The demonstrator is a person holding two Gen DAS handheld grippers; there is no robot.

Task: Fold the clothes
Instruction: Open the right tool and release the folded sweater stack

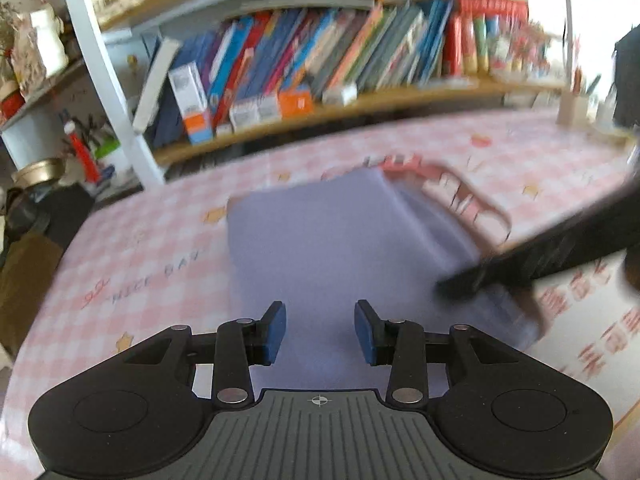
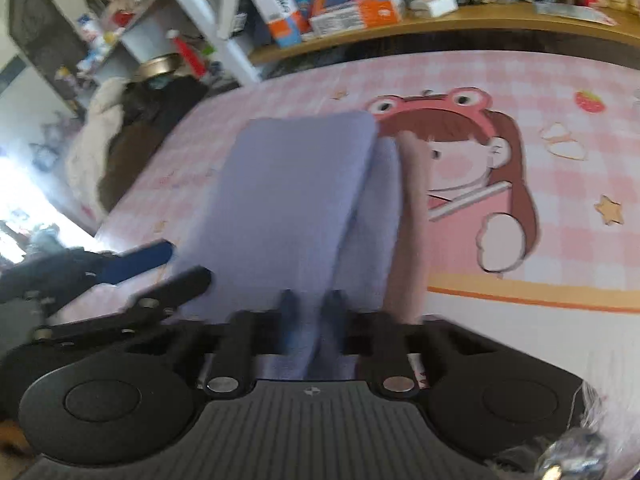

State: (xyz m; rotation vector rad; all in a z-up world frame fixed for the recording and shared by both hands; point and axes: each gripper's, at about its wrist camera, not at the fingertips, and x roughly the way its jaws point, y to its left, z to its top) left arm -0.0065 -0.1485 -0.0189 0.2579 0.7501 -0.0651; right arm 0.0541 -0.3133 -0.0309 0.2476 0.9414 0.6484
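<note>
Cloth (image 2: pixel 296 200) pinched in right gripper (image 2: pixel 311 304), below parted left gripper (image 1: pixel 320 330)

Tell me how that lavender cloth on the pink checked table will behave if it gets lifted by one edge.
The lavender cloth will probably flop and drape: it already bends softly where the right tongs pinch it. It looks light, since a small pinch raises a fold. Its folded layers may slide apart on the smooth-looking tablecloth.
</note>
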